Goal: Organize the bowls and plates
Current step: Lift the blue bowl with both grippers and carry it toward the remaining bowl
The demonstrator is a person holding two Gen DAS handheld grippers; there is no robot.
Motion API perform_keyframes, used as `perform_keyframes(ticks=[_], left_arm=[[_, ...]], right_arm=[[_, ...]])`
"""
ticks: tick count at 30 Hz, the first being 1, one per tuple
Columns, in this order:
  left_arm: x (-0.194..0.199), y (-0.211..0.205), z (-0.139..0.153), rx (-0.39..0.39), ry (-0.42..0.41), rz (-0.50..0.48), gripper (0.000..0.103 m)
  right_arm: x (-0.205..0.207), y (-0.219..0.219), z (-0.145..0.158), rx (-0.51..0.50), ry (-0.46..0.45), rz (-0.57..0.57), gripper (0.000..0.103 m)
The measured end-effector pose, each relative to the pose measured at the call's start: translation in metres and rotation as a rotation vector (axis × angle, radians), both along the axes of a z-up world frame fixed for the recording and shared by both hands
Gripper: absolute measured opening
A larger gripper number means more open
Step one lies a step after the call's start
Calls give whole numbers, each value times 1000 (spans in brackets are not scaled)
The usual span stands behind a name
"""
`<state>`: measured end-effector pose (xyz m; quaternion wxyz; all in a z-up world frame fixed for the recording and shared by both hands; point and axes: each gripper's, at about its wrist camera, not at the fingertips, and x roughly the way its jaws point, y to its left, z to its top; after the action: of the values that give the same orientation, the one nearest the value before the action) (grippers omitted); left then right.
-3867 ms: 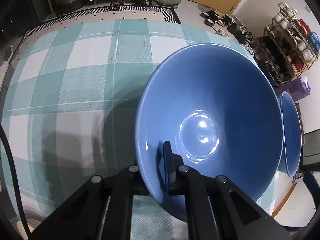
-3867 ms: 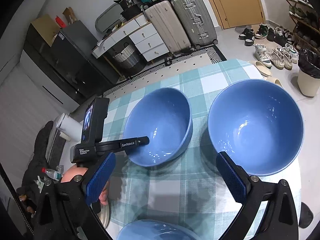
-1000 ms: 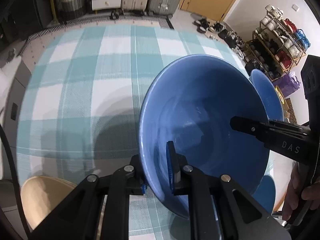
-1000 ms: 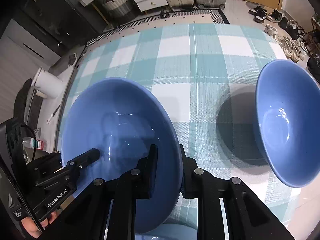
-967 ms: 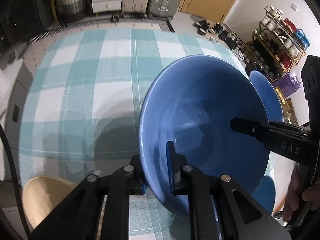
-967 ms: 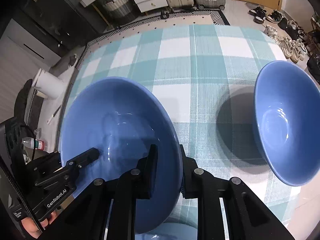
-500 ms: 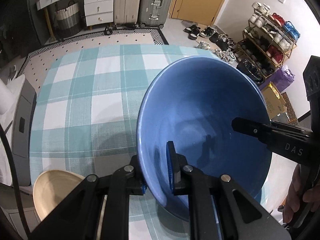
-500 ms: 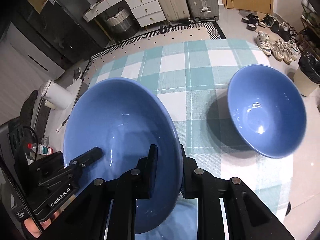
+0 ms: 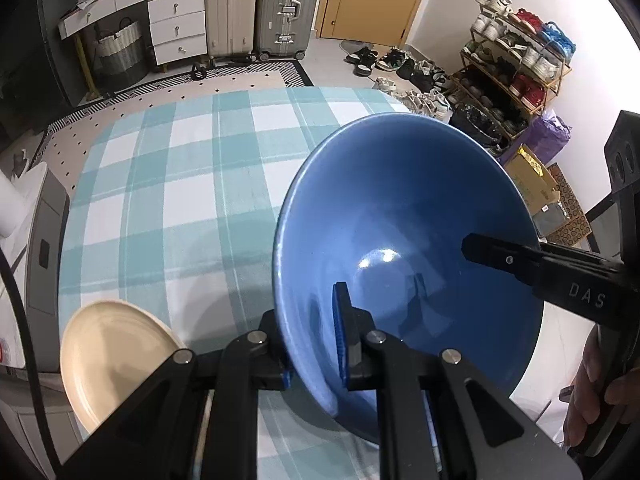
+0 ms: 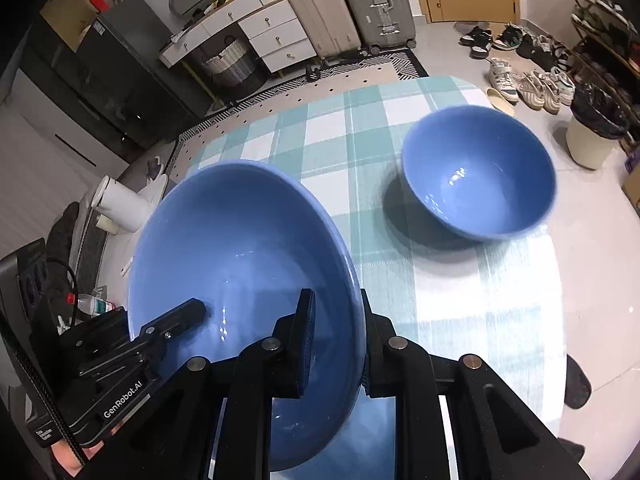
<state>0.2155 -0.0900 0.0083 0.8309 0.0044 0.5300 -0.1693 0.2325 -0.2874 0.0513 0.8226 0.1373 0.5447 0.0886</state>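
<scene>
Left wrist view: left gripper (image 9: 312,344) clamped on near rim of big bowl (image 9: 400,248), held tilted above checked tabletop (image 9: 168,184); one finger inside, one outside. Right gripper (image 9: 472,246) pinching opposite rim. Cream plate (image 9: 108,356) down at left edge.

Right wrist view: right gripper (image 10: 336,340) closed on same bowl's rim, left gripper (image 10: 192,312) across. Small bowl (image 10: 480,176) resting on tabletop, ahead and right, nearer right hand; probably the nesting target, so carry goes that way.
</scene>
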Motion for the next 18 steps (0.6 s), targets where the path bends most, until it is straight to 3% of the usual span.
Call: perform_keyframes(ticks=[7, 18], left_arm=[[-26, -14, -14, 9, 24, -36, 13], [-57, -36, -39, 119, 30, -108, 13]], right_arm=[[-28, -15, -15, -20, 34, -25, 19], [-61, -27, -49, -35, 79, -28, 19]])
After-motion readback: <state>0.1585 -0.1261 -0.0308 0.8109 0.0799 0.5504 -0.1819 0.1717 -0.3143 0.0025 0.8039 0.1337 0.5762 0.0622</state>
